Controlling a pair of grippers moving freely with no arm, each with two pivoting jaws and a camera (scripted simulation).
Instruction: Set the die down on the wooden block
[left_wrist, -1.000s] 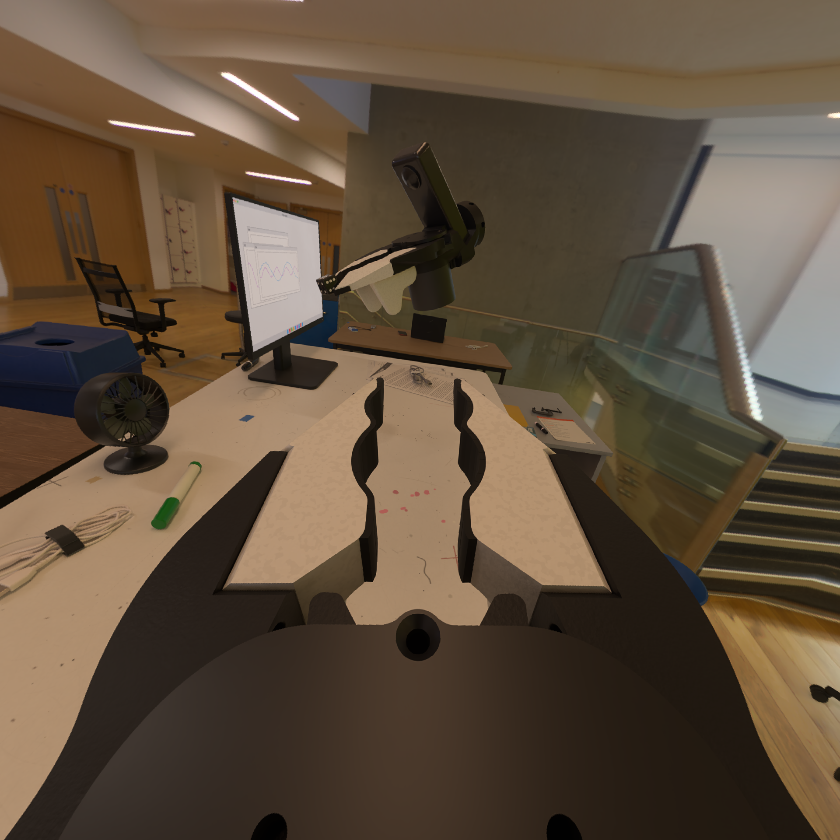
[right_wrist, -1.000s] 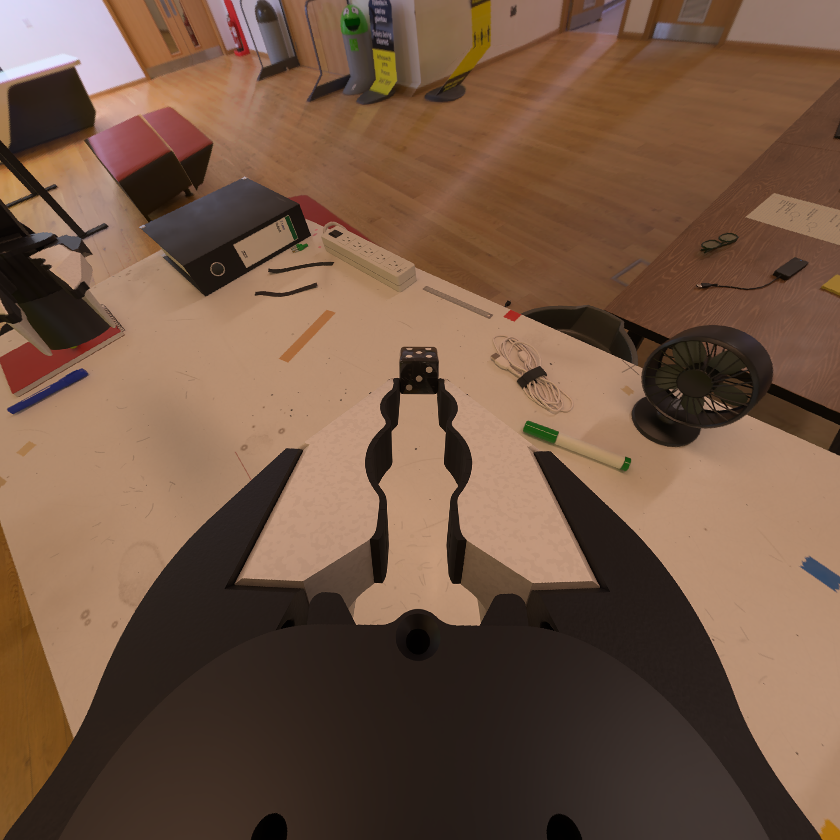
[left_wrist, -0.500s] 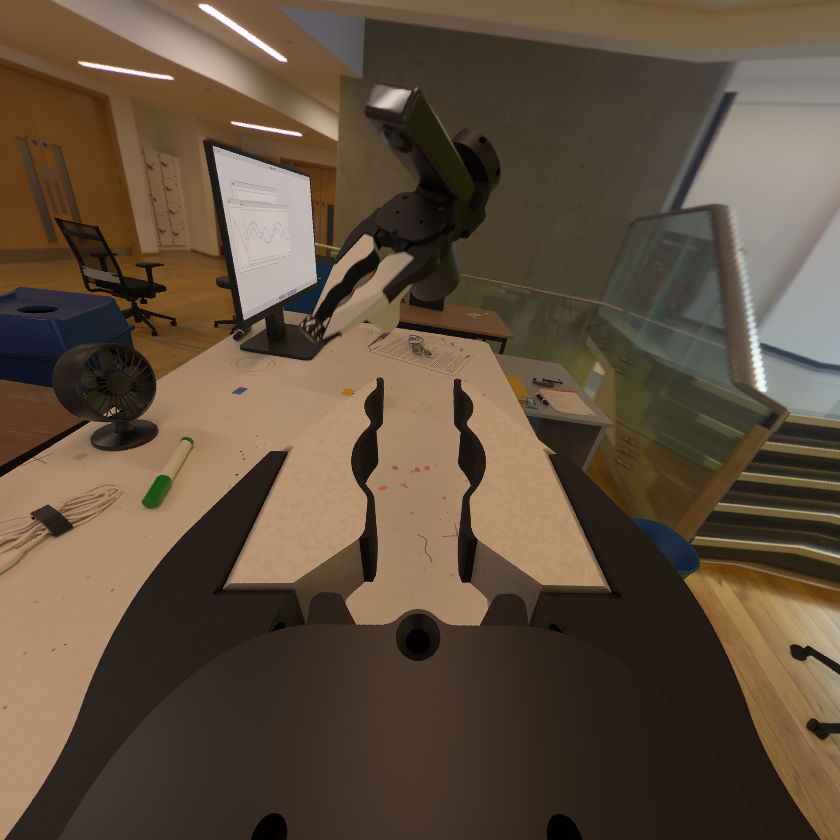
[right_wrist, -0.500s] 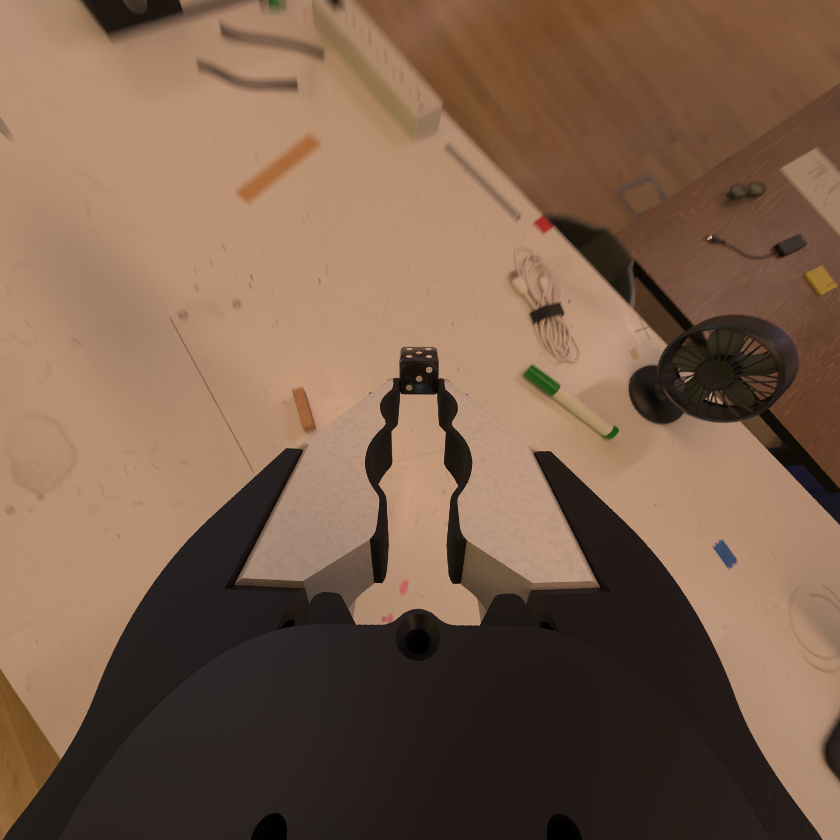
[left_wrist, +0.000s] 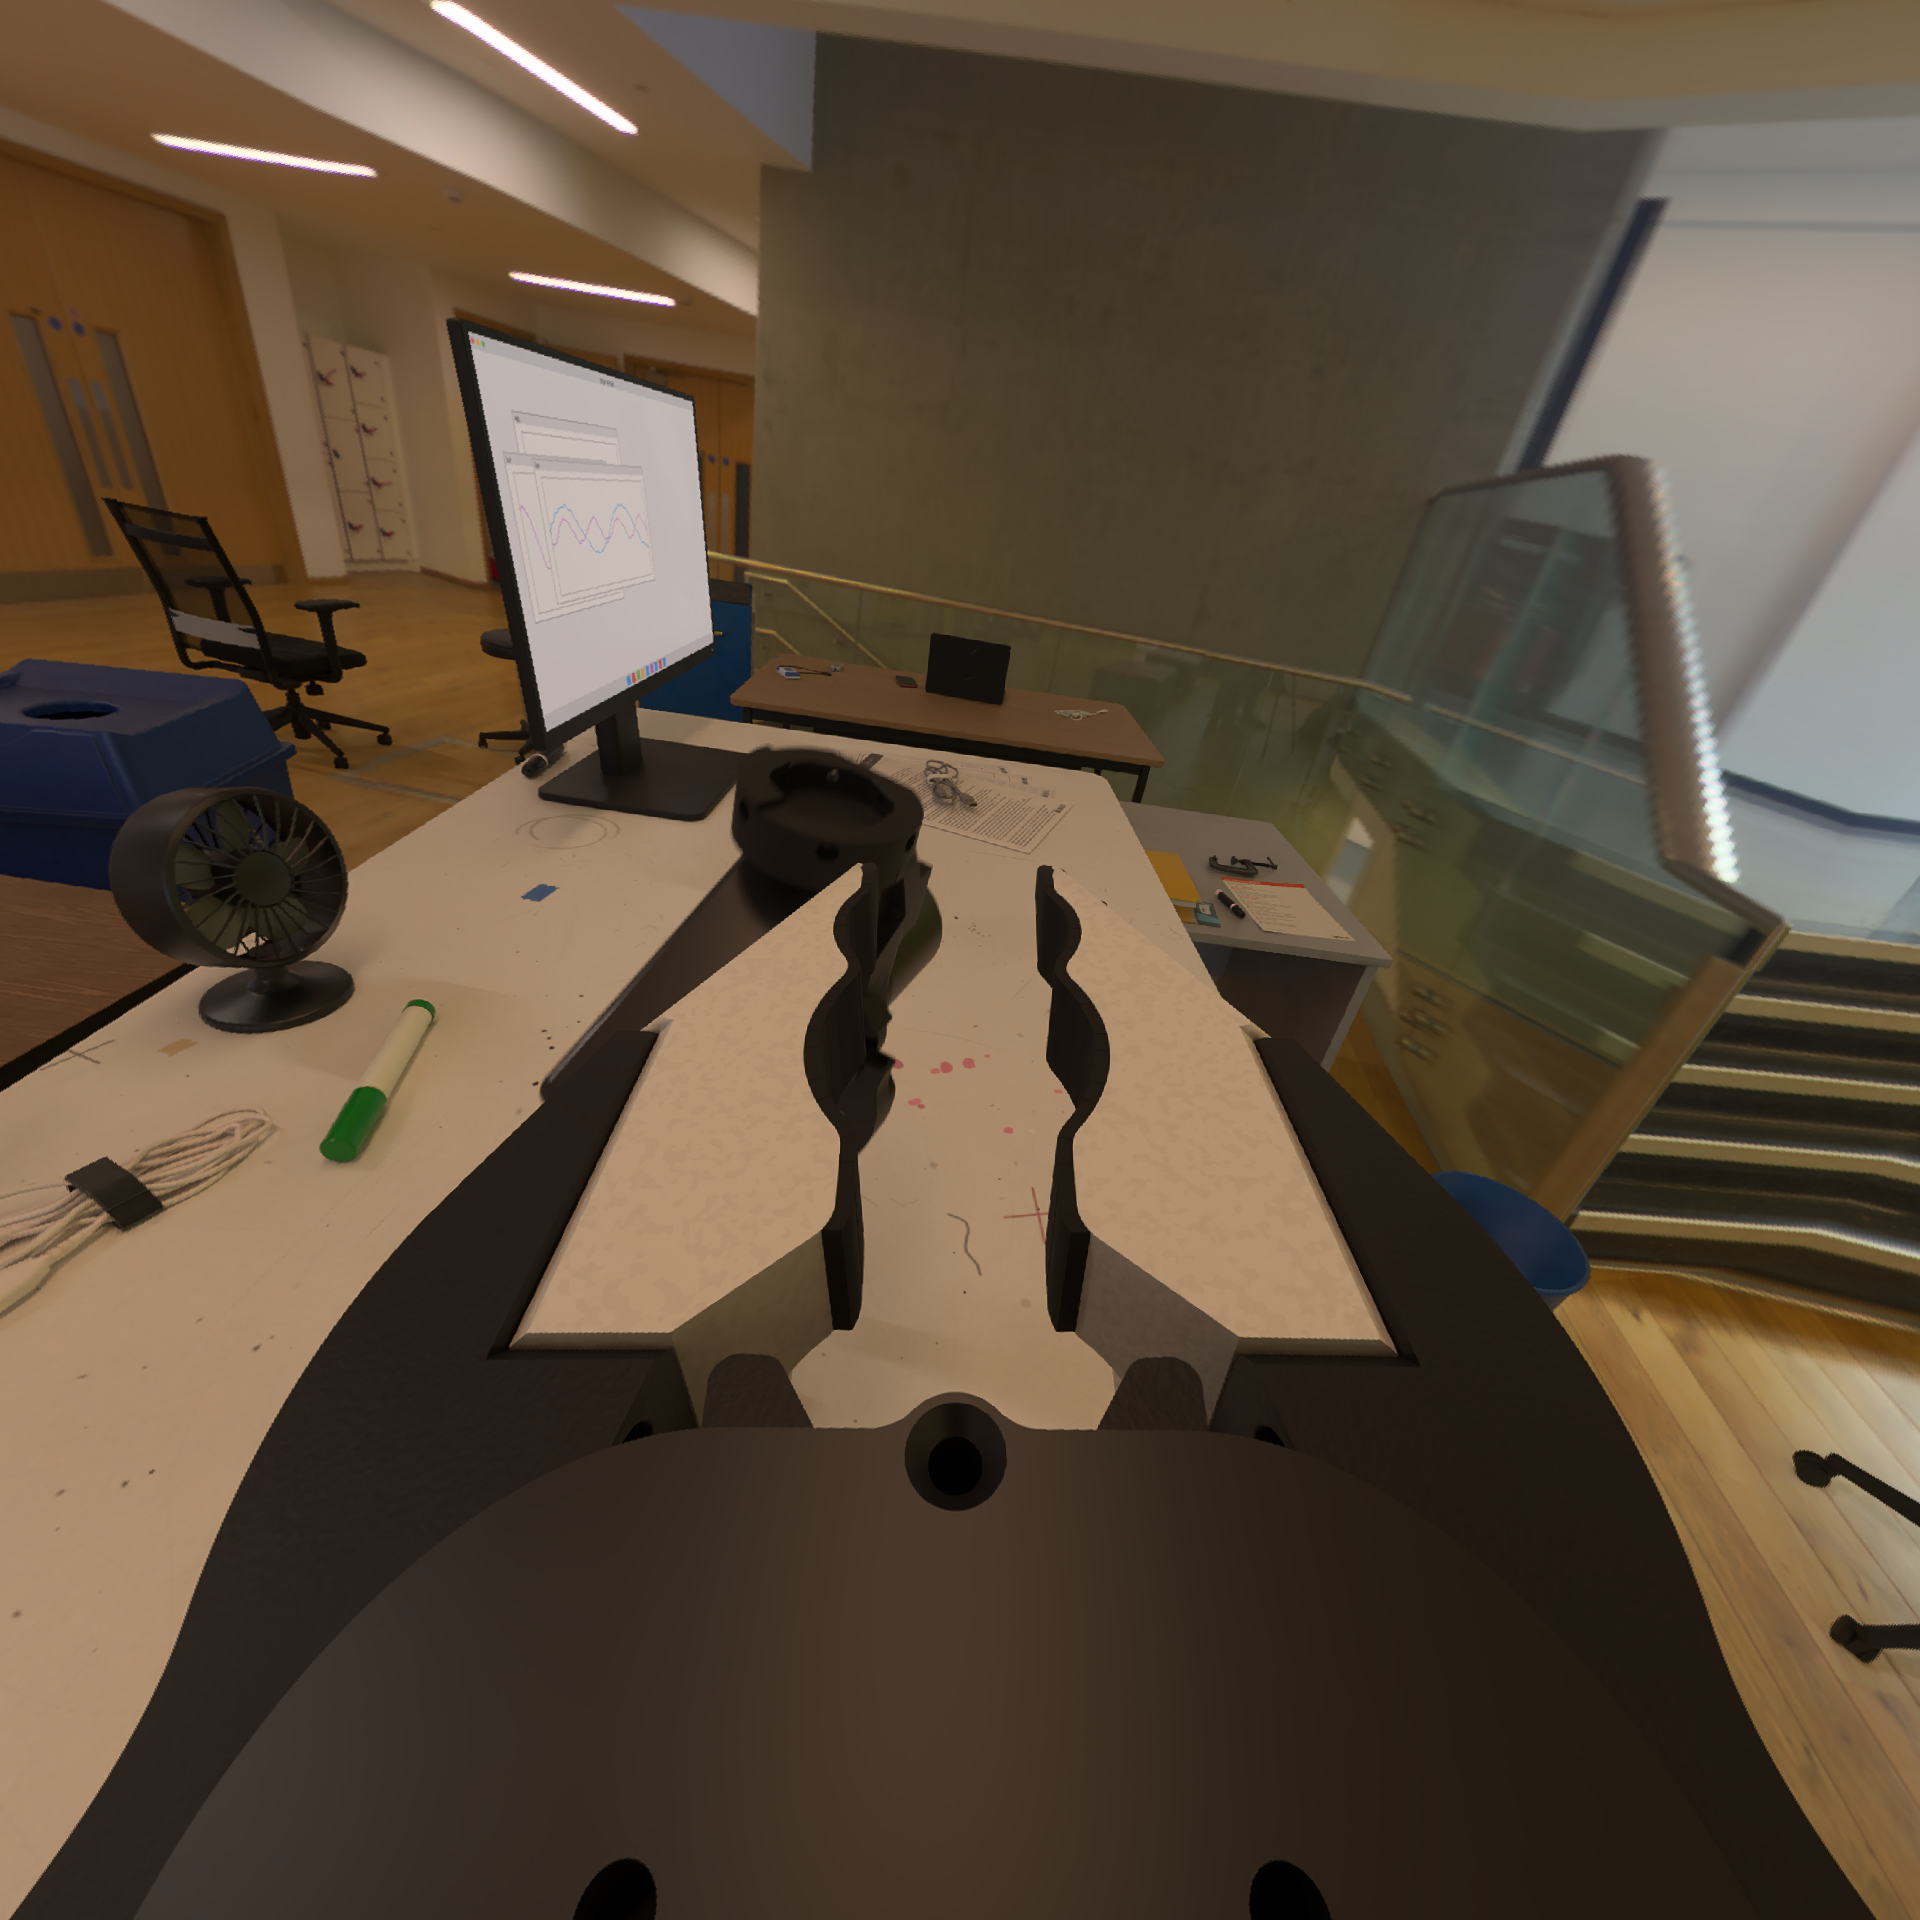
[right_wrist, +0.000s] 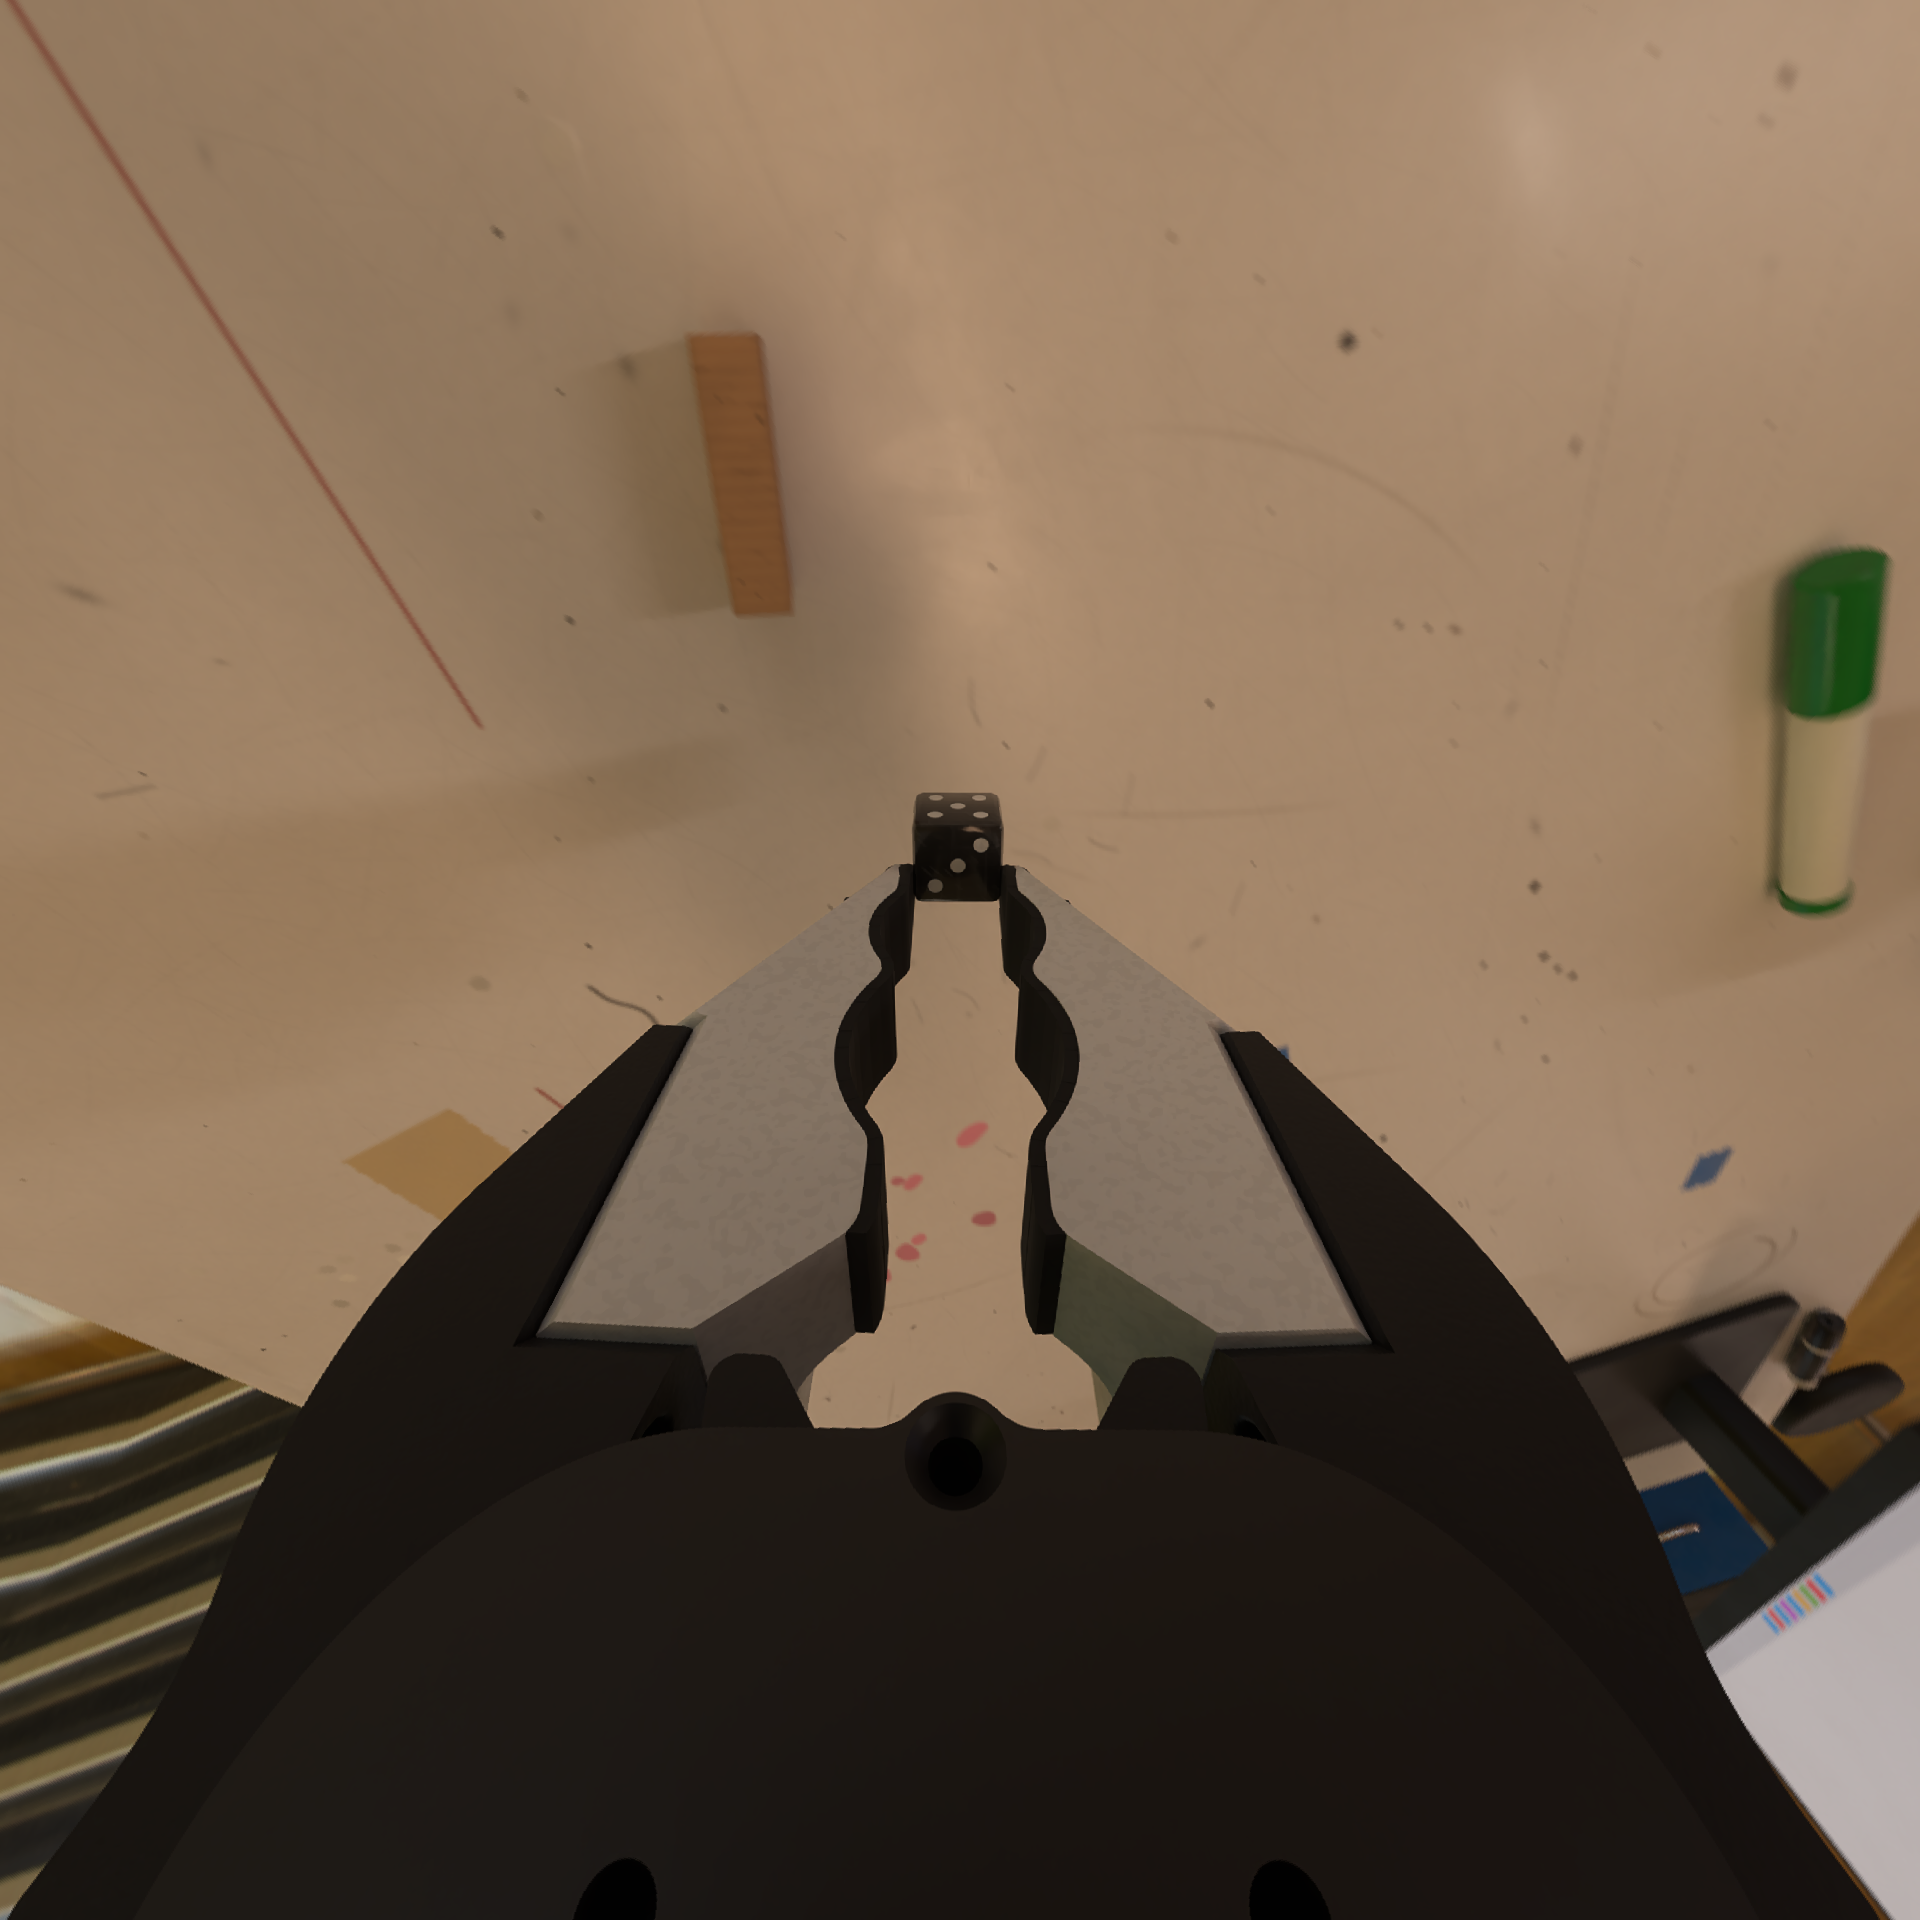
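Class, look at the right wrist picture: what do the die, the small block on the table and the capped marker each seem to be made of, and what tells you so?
Die: probably hard plastic, glossy black with pale dots, held in the right gripper. Wooden block: looks like wood, matt light brown with faint grain lines. Marker: likely smooth plastic, a green cap on a cream barrel.

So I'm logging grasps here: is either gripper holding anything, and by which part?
The right gripper pinches the black die by two opposite side faces at its fingertips. The left gripper holds nothing.
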